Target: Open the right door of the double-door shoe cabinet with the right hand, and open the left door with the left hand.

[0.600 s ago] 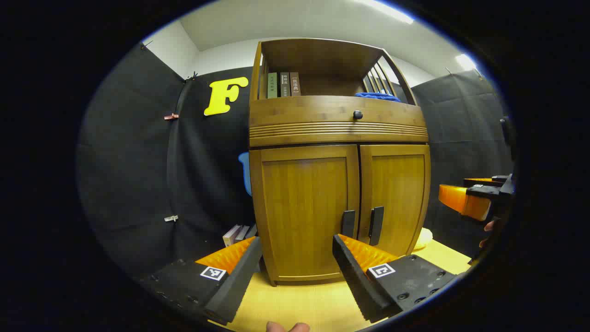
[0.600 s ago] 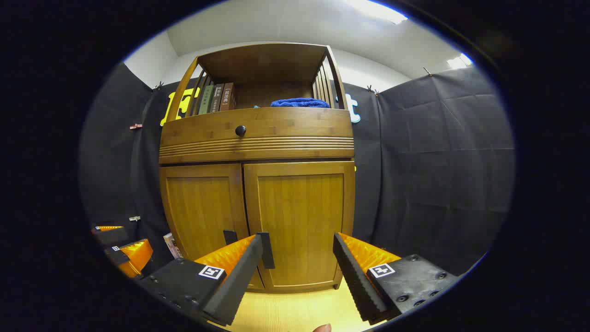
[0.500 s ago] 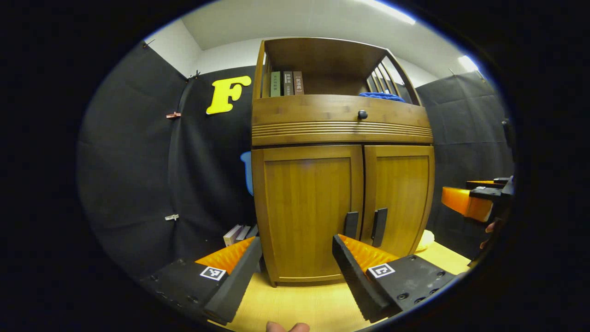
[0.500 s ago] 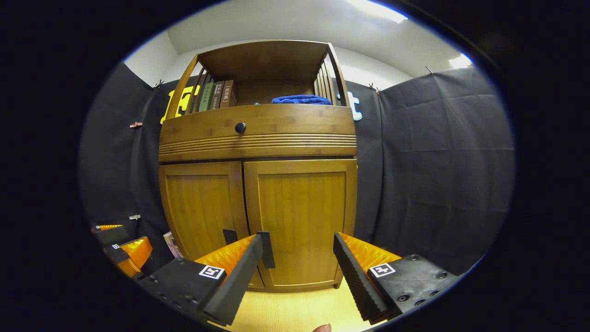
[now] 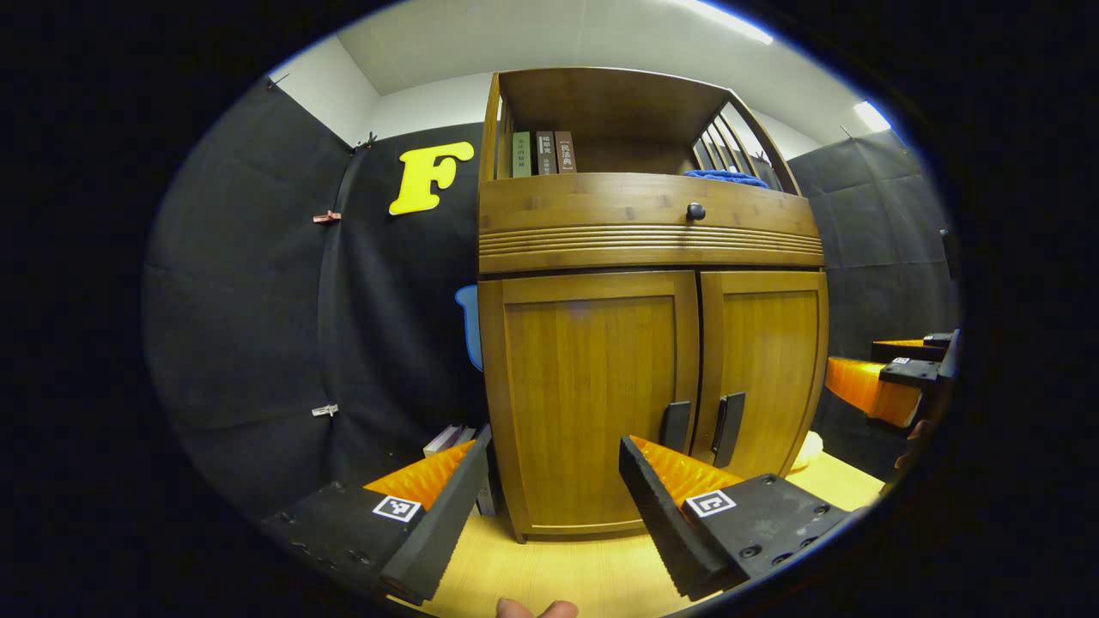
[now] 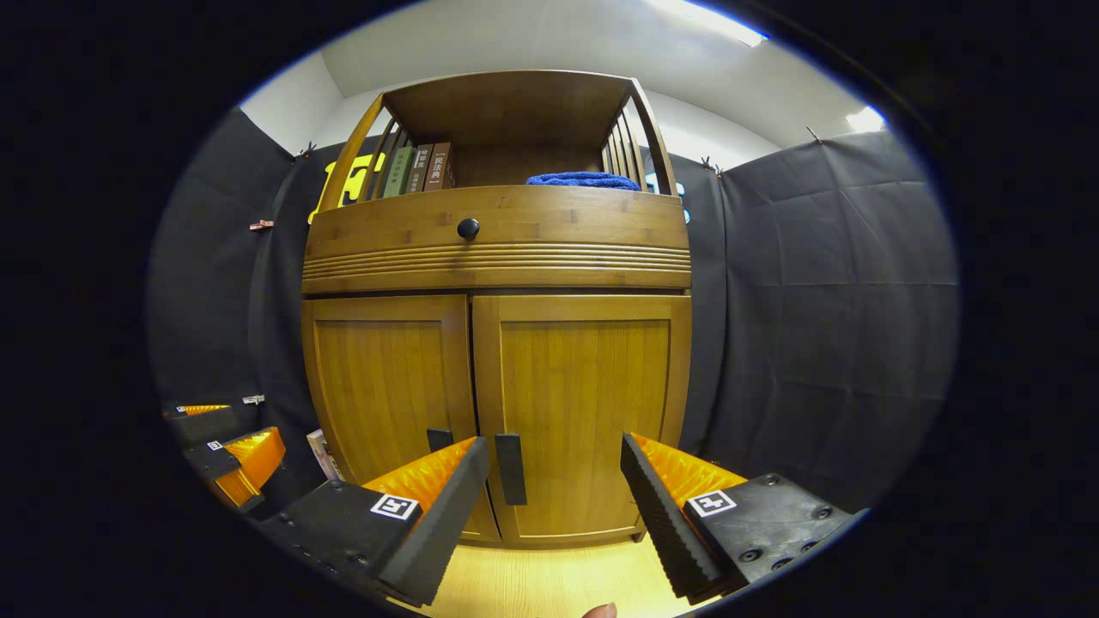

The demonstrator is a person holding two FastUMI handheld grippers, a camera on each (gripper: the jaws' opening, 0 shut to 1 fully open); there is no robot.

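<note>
Surface: pale wooden table (image 5: 558, 575).
On it: shoe cabinet (image 5: 635, 360) at 12 o'clock; books (image 5: 451, 439) leaning at cabinet's 9 o'clock.

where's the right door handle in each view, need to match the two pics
Left gripper view: the right door handle sits right of centre, low on the cabinet, just above the left gripper's right finger.
Right gripper view: the same handle is near the middle, low down, between the right gripper's open fingers, closer to the left one.
Shared landmark: the drawer knob above both doors.
</note>
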